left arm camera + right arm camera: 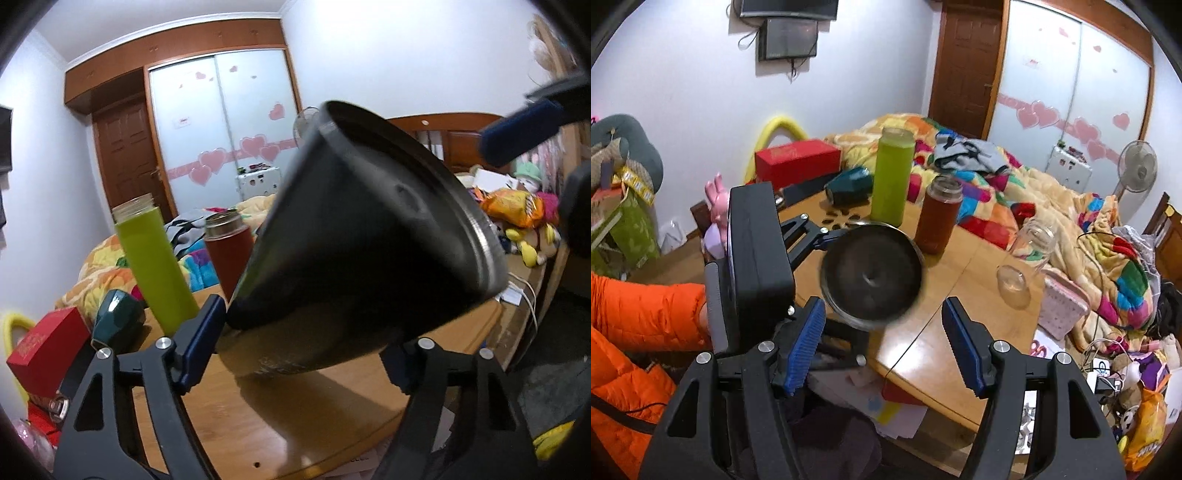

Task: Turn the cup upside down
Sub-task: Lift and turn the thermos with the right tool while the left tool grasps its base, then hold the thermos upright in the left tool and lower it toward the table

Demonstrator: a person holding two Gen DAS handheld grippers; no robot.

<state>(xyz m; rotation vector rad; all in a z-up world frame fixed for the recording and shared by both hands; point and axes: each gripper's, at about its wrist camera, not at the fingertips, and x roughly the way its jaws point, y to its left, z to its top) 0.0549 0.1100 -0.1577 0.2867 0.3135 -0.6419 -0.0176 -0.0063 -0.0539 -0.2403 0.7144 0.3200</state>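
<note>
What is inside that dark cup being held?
From the right wrist view, the dark cup looks empty, only its bare metal bottom showing. The left gripper holds it tilted above the table.

**Far side crowded, right side open**

The black cup (871, 275), held tilted above the worktop (945, 354) by the left gripper (827, 240), fills the middle. Behind it stand a green bottle (892, 177) and a brown flask (938, 218), close together, with a dark teal cup (849, 186) lying beside them (a tight row). A clear glass jar (1030, 245) lies near the right edge. Bare wood shows between the right gripper's (882, 350) spread fingers (807, 343).
</note>
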